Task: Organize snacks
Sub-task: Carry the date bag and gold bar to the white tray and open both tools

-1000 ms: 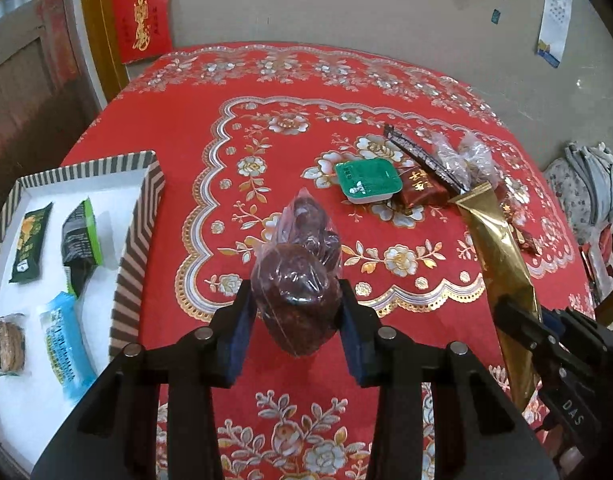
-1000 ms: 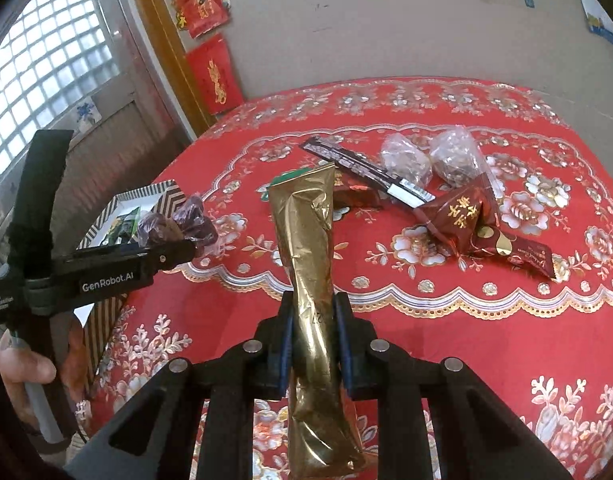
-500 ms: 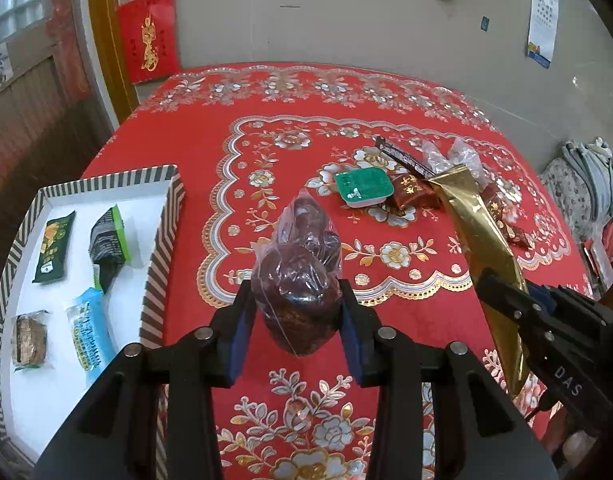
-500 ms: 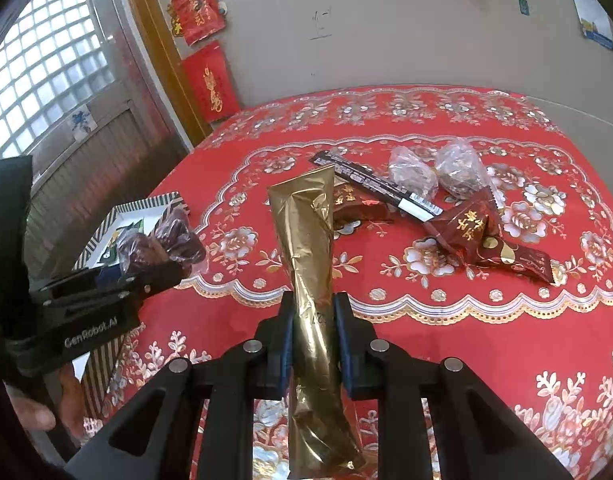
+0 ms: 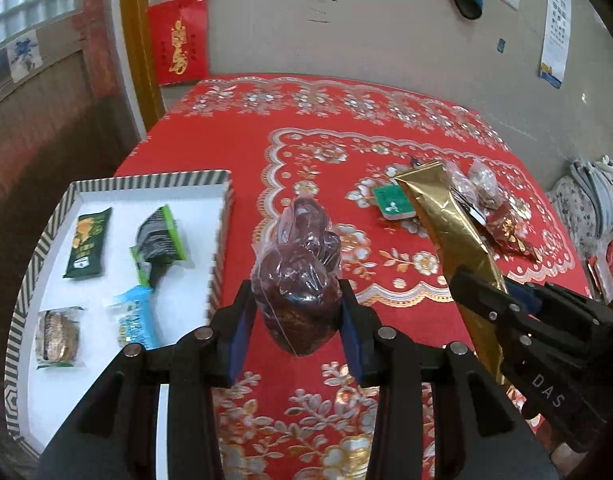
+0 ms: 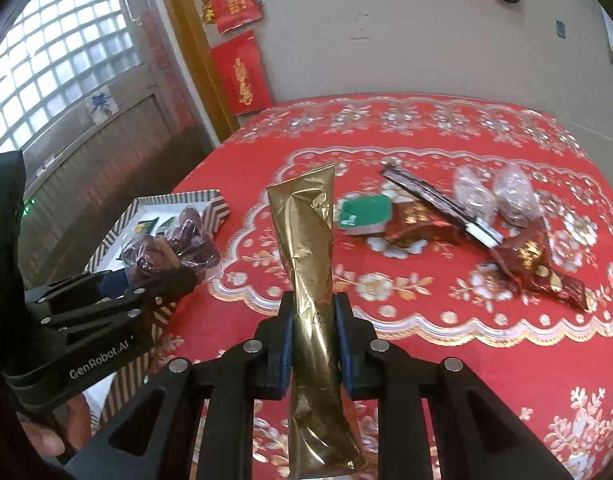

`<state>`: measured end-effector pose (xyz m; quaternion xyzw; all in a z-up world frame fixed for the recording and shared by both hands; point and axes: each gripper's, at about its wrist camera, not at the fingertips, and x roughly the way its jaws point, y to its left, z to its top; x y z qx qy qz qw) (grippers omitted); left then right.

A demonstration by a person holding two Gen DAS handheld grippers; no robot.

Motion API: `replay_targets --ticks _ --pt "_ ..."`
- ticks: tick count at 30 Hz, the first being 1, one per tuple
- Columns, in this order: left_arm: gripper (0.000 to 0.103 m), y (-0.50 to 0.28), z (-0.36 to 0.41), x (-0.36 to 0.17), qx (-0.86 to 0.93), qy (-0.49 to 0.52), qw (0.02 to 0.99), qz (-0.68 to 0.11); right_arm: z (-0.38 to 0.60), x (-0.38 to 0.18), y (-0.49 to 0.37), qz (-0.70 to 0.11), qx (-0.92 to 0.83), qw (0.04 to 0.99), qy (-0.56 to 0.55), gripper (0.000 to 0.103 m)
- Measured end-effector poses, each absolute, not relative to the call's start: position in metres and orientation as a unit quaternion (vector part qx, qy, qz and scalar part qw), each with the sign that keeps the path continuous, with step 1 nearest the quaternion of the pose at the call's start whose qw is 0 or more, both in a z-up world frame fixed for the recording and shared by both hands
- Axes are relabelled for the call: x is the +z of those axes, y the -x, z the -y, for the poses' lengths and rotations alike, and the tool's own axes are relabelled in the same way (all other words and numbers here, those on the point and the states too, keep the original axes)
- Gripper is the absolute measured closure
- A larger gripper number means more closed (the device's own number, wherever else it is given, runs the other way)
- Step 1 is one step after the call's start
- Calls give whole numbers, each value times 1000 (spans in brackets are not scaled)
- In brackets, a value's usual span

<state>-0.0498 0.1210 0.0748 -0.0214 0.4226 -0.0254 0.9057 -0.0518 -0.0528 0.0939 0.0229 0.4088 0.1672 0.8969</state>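
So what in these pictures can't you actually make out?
- The green-lidded cup: in the left wrist view, the gold packet covers its right side.
- The tray: in the right wrist view, the bag of dark red snacks and the left gripper hide most of its contents.
- Printing on the tray's wrappers: too small in both views.
- The clear bags of snacks: contents blurred in the right wrist view.
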Motion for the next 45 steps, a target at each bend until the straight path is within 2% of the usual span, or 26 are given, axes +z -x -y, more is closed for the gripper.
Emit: replay_targets --ticks 23,45 --pt "66 65 -211 77 37 64 908 -413 -62 101 41 -419 232 878 32 84" --pt "65 83 -293 56 97 94 894 -428 -161 86 27 -457 286 840 57 84"
